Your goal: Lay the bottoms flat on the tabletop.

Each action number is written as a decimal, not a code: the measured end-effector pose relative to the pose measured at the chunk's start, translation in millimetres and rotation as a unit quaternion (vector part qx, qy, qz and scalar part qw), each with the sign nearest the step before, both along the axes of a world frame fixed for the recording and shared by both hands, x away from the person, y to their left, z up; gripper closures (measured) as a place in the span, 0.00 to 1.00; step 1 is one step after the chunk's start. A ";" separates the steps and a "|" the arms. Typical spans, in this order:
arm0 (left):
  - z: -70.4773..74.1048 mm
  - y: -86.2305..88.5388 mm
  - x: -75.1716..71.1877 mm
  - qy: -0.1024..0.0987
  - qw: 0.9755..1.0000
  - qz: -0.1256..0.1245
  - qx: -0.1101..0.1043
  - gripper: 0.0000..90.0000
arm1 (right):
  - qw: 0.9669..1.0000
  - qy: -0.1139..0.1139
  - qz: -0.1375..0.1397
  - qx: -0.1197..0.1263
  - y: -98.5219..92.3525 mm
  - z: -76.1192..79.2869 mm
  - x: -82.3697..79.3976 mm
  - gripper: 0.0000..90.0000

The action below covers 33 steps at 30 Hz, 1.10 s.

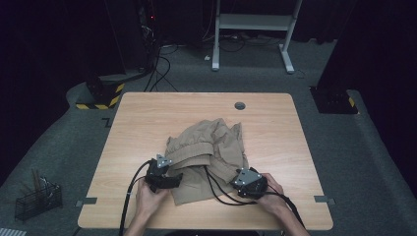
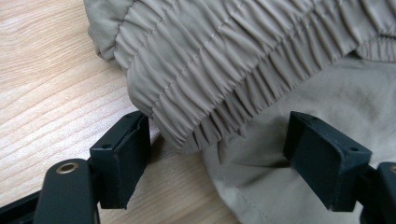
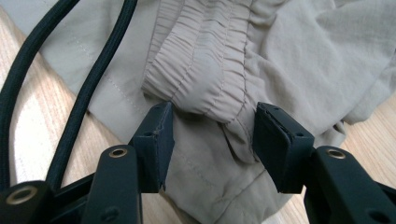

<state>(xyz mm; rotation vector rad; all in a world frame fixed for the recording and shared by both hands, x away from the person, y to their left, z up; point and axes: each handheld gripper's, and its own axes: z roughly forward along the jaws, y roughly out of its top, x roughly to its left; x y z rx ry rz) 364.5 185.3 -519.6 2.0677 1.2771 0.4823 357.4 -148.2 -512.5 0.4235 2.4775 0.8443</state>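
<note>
The shorts (image 1: 209, 157) lie crumpled on the table (image 1: 147, 123), toward its near edge. The left tongs (image 1: 169, 181) sit at their left near corner, the right tongs (image 1: 246, 184) at their right (waistband between each pair's jaws, seemingly untouched). A cable (image 1: 216, 189) crosses the cloth.

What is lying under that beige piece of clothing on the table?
Under the beige clothing the wooden table shows all around its edges. A black cable lies on top of it. Whatever sits beneath its bunched folds is covered.
</note>
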 end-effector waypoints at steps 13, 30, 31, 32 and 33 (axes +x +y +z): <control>-1.7 -5.4 1.4 -0.012 1.000 -0.002 -0.003 0.30 | 0.998 -0.040 0.045 -0.022 17.8 -2.6 -1.8 0.57; -3.8 -6.6 0.1 -0.024 1.000 -0.009 0.000 0.31 | 0.998 0.020 0.038 0.045 7.6 17.0 16.3 0.95; -4.0 -6.5 -0.1 -0.025 1.000 -0.009 -0.001 0.31 | 0.997 0.029 0.036 0.058 5.3 19.5 18.9 0.95; -4.3 -6.2 -0.3 -0.026 1.000 -0.009 -0.002 0.31 | 0.996 0.037 0.032 0.073 2.9 22.4 21.5 0.95; -4.5 -6.1 -0.4 -0.027 1.000 -0.010 -0.002 0.31 | 0.995 0.042 0.030 0.086 0.1 25.9 24.7 0.95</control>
